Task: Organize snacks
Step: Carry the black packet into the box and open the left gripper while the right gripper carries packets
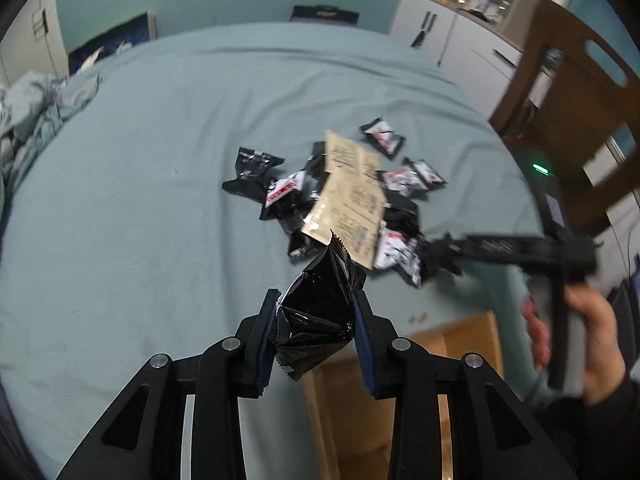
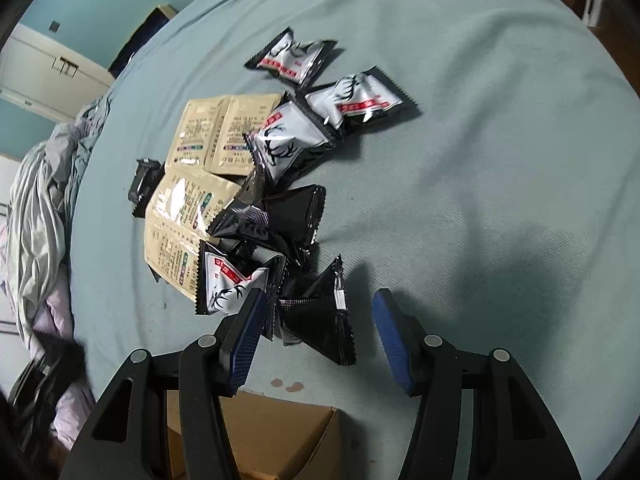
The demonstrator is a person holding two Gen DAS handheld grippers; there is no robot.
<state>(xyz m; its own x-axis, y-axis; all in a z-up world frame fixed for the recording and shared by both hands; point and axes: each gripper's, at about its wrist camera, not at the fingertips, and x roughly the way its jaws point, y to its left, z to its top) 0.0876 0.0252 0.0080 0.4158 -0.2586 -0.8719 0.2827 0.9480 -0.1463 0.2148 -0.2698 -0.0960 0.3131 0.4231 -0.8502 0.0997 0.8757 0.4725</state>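
Observation:
My left gripper is shut on a black snack packet and holds it above the bed, near the cardboard box. A pile of black and white snack packets and tan sachets lies on the teal bedsheet. My right gripper is open over a black packet at the near end of the pile. It also shows in the left wrist view, held by a hand. Tan sachets lie at the pile's left.
An open cardboard box sits below my right gripper at the bed's near edge. Crumpled bedding lies at the left. A wooden chair and white cabinets stand at the right beyond the bed.

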